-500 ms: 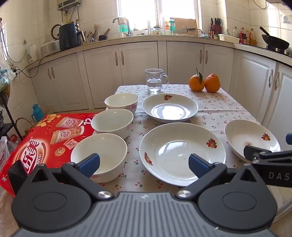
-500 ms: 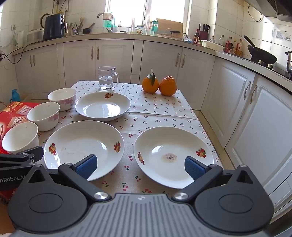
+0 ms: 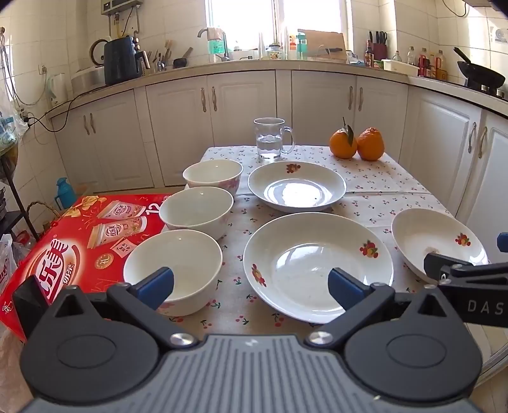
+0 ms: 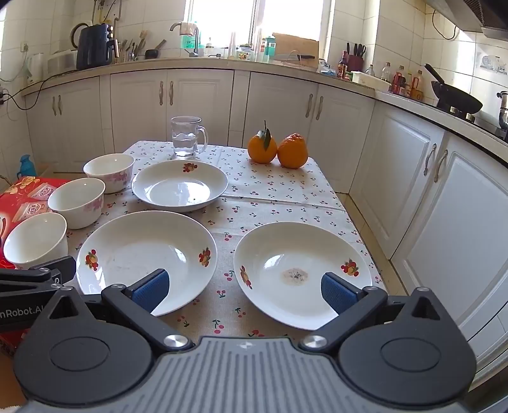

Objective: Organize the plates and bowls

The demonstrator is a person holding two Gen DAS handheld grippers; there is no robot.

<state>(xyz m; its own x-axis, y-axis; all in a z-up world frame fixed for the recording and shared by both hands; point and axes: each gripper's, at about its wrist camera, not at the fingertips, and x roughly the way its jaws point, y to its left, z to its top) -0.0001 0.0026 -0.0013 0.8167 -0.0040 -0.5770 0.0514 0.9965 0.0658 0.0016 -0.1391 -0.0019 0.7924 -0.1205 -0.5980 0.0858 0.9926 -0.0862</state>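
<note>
1. Plates [image 4: 146, 260] and bowls [image 3: 197, 211] sit on my cherry-cloth counter [image 4: 276, 187] in a white kitchen.
2. My left fingers [image 3: 157, 282] are wide apart, holding nothing.
3. My right fingers [image 4: 150, 287] are wide too, holding nothing.

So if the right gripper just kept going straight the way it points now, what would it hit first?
Probably the near right plate. The right gripper is open and empty, its right finger already over that plate's near rim; depth is hard to judge, so it could instead meet the tablecloth between the two near plates.

Bright daylight pours from the window [image 3: 270, 25], which is blown out to white. Glare sheens the far plate [image 3: 297, 187]. Both views are sharp, though fisheye distortion bends the cabinets [image 4: 444, 178] at the edges.
</note>
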